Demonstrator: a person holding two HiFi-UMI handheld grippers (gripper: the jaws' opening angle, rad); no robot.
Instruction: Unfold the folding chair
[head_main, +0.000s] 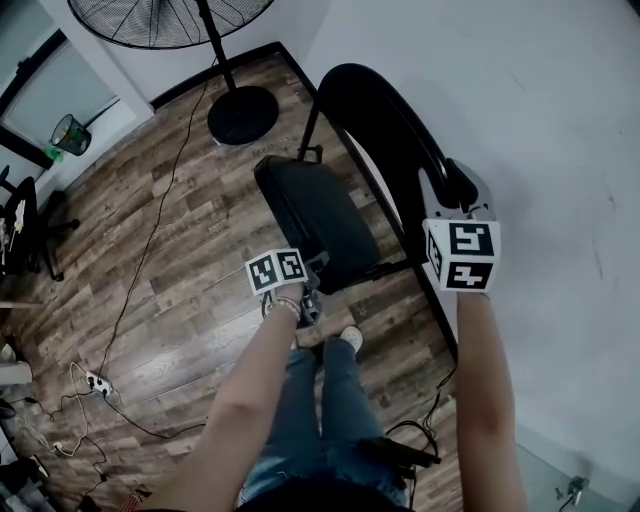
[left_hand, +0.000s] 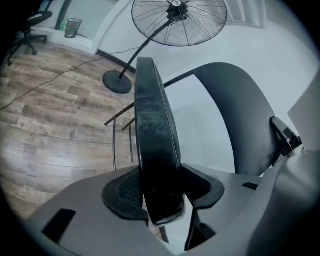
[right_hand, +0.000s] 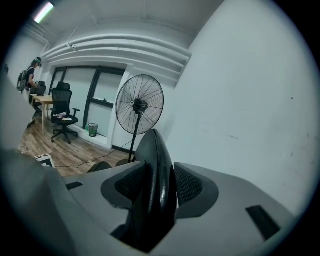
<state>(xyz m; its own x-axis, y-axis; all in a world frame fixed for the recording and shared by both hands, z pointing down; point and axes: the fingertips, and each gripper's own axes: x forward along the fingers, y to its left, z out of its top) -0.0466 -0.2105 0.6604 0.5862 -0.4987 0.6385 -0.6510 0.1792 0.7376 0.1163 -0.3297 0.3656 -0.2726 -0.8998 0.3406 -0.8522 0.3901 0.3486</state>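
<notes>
You are pinching the left gripper (left_hand: 162, 195) narrowly onto the seat (head_main: 315, 220) front edge and the right gripper (right_hand: 155, 185) onto the backrest (head_main: 385, 120) top, likely bracing the folding chair (head_main: 350, 180), at one o'clock against the wall (head_main: 520, 150), for levering open.

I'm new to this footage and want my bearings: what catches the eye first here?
The black folding chair stands out at centre, beside the white wall. The left gripper is clamped on the front edge of its seat, and the right gripper on the top of its backrest. Behind the chair, a large pedestal fan stands on the wooden floor.
</notes>
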